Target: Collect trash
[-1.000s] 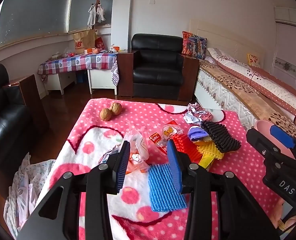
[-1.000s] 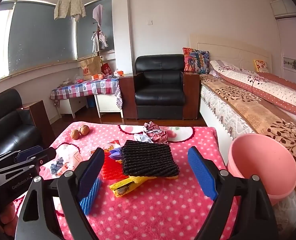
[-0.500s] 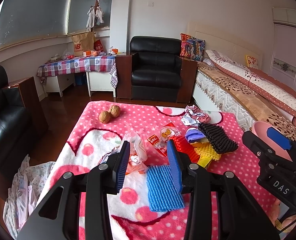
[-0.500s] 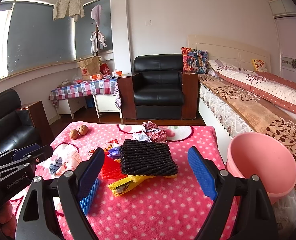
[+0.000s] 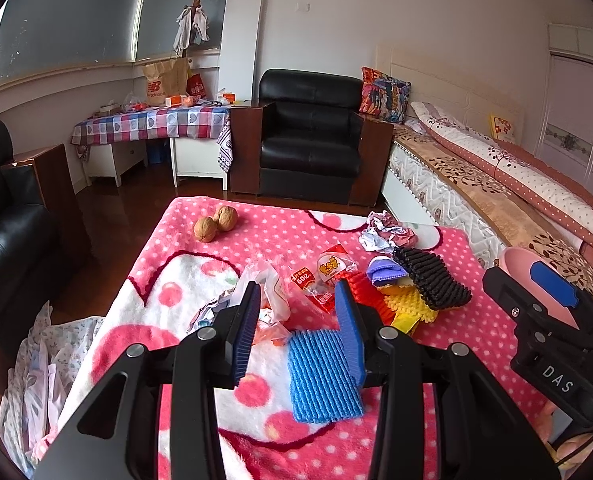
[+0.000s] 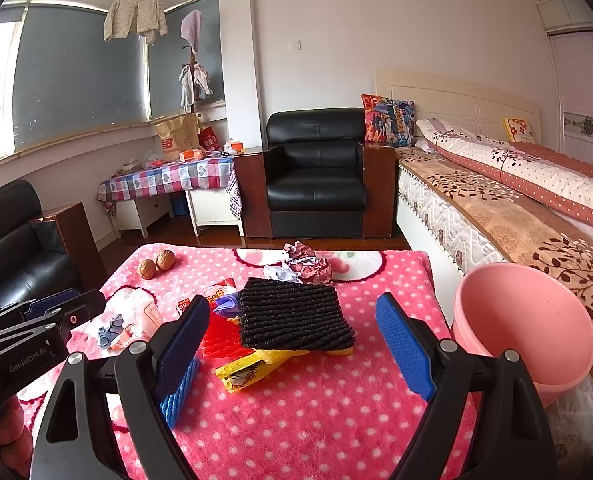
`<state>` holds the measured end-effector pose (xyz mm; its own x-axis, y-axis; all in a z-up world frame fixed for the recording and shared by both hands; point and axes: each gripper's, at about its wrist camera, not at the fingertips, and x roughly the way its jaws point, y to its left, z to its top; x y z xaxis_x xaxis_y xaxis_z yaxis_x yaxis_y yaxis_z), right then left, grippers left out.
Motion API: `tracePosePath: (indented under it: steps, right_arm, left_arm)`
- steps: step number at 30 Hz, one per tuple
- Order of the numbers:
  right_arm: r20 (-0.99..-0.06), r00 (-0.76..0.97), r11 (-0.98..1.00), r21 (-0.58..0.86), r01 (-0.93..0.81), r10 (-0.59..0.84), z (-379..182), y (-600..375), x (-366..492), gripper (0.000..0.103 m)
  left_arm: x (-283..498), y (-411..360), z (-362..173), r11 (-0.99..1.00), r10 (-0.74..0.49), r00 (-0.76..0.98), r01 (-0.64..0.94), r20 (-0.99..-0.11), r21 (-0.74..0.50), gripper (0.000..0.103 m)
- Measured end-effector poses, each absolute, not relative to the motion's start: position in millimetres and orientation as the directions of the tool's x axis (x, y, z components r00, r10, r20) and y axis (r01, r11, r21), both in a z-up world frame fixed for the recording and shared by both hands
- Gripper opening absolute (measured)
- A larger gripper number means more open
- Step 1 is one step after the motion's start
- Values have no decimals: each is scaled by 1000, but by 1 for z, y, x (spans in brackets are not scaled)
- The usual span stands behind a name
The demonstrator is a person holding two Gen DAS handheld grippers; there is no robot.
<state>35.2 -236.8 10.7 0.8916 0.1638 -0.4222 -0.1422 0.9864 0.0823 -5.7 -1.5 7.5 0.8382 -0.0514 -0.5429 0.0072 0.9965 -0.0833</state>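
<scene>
Both tongs hang wide apart and empty, the left gripper framing crumpled plastic wrappers at twelve o'clock, ready to carry trash to the pink plastic bucket at the right gripper's three o'clock.

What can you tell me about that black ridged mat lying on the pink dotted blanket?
The black ridged mat is a roughly square pad with rows of raised cords, looking like woven rubber or foam. It lies flat but slightly propped, topmost on a small pile: a yellow knobbly pad and a yellow wrapper poke out beneath its near edge, and a red bristly pad beside it. Nothing grips it; it sits on the table ahead of the open right tongs.
</scene>
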Motion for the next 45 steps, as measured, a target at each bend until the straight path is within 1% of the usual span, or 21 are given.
tracePosePath:
  steps: [18,20,22,31,39,45]
  right_arm:
    - [-429,889,987,80,-141,161,7,-238,35,84]
    - [-430,888,987,82,-140,162,6,-239,35,84]
    - [-434,886,987,82,-140,162,5,-238,37,84]
    - [-446,880,987,83,-140,163,4,-236,40,84]
    - [-465,871,987,83,-139,161,1,-236,45,84]
    - [-481,861,986,80,-146,166,-4,-233,48,84]
  left_arm:
    - [-6,1,8,994,-71,838,15,-541,-107,40]
    - [-6,2,8,994,-73,839,15,-539,-111,42]
    - [-6,2,8,994,-73,840,16,-538,-110,45]
    - [-6,6,10,993,-78,843,18,-533,-116,46]
    - [-8,27,3,993,-62,836,-5,-546,-120,46]
    - [-8,49,-7,988,-68,819,-23,-570,-150,46]
